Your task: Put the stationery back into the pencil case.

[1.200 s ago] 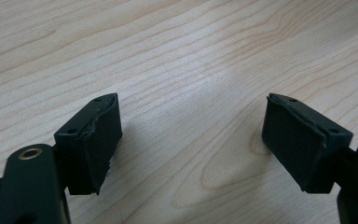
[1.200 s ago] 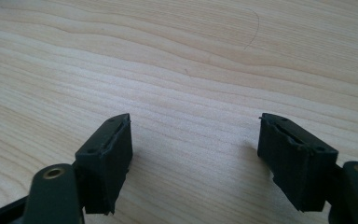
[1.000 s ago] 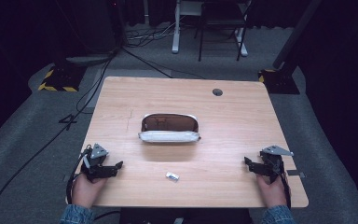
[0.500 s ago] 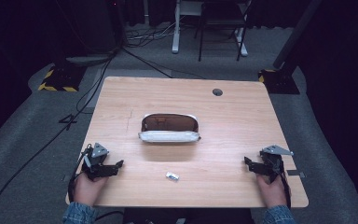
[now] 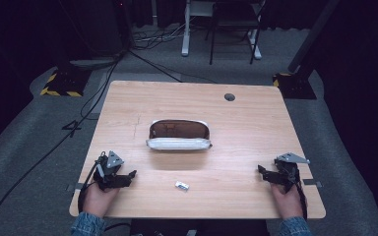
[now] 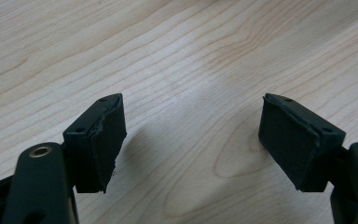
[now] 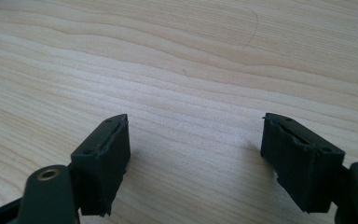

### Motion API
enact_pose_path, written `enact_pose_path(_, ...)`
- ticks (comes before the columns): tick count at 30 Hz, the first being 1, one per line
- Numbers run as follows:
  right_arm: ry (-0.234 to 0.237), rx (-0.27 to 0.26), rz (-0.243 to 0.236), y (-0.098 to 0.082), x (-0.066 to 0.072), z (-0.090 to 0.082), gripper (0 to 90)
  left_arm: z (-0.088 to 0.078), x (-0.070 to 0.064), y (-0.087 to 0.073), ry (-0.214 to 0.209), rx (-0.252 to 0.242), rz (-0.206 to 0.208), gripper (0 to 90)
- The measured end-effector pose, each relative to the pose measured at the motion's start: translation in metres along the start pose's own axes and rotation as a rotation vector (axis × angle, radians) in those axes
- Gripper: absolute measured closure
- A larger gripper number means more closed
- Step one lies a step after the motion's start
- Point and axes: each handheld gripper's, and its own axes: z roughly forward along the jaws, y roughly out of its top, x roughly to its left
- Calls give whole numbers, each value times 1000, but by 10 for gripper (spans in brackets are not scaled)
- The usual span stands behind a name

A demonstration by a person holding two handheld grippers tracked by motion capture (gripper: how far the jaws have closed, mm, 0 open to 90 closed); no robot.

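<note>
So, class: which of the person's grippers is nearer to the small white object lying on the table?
Left. The left gripper sits just to the left of the small white object; the right gripper is farther off, to its right.

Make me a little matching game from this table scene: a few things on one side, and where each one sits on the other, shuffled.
Things:
1. open pouch
2. small white item
3. left gripper
4. right gripper

Places:
A. near the table's right front corner, jaws apart over bare wood
B. middle of the table
C. near the table's left front corner, jaws apart, nothing between them
D. on the wood between the pouch and the front edge

Pairs: 1-B, 2-D, 3-C, 4-A
</note>
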Motion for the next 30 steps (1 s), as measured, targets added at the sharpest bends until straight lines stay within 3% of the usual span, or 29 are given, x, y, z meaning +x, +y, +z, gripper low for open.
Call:
enact_pose_path(2,0,-1,-1,0,0,0,248,-2,-5,3,-27,-21,0,234)
enact_pose_path(5,1,-1,-2,0,0,0,248,-5,-17,9,-58,-53,31,234)
enact_pose_path(9,1,0,-4,0,0,0,247,-5,-28,15,-106,-65,35,236)
enact_pose_path(10,0,-1,-6,0,0,1,246,-6,-34,19,-127,-76,50,238)
enact_pose_path(13,0,-1,-6,0,0,1,246,-7,-43,24,-180,-92,41,239)
enact_pose_path(16,-1,-2,-5,0,0,1,246,-7,-48,27,-208,-99,45,241)
enact_pose_path(19,-2,-2,-5,0,0,1,246,-4,-59,34,-267,-113,68,240)
enact_pose_path(26,-1,-2,-6,0,0,1,246,3,-83,45,-336,-108,133,241)
enact_pose_path(30,-2,-2,-5,0,0,1,246,9,-95,52,-403,-98,154,255)
